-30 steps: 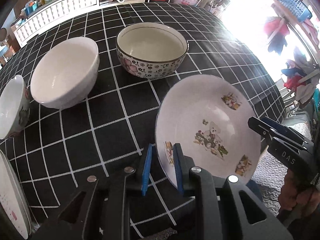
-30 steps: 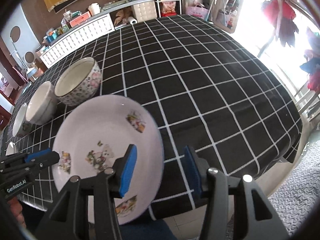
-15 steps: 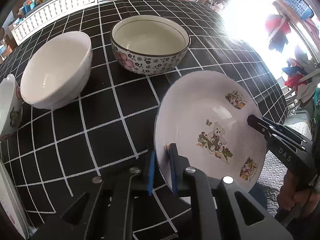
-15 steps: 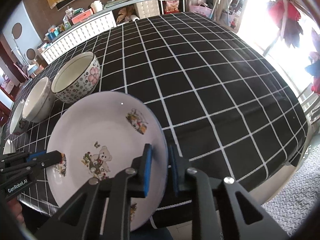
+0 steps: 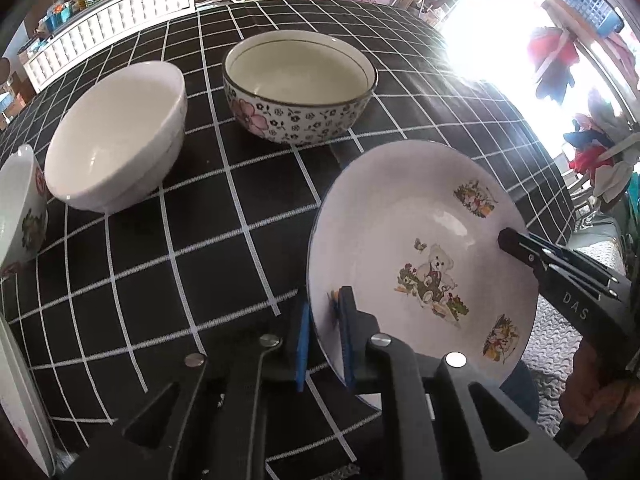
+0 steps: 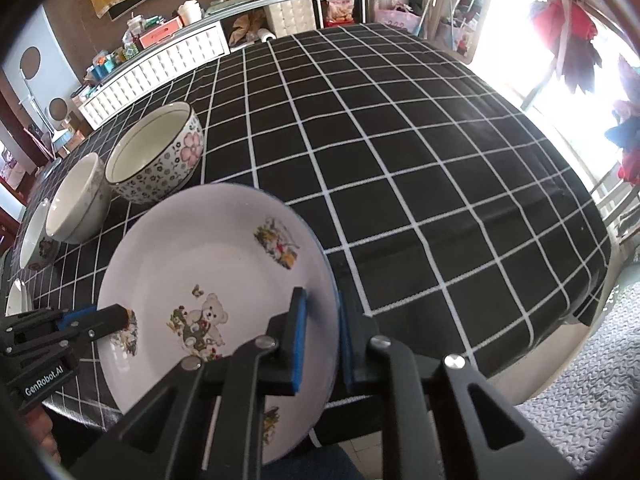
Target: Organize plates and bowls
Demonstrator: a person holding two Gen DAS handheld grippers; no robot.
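A white teddy-bear plate (image 5: 424, 248) (image 6: 216, 280) is held tilted over the table's near edge. My left gripper (image 5: 324, 332) is shut on its left rim; it shows in the right wrist view (image 6: 120, 316). My right gripper (image 6: 320, 332) is shut on its right rim; it shows in the left wrist view (image 5: 508, 240). A floral bowl (image 5: 300, 84) (image 6: 156, 156), a plain white bowl (image 5: 116, 136) (image 6: 76, 200) and a small patterned bowl (image 5: 20, 204) (image 6: 36, 236) stand in a row on the checked cloth.
Another white plate's edge (image 5: 20, 400) (image 6: 18, 300) sits at the far left. The black checked tablecloth (image 6: 400, 140) stretches right and back. A white cabinet (image 6: 160, 64) stands behind the table. The table edge drops off at right.
My right gripper closed on the plate's right rim. My left gripper tightened on the left rim. The plate lifted and tilted up slightly.
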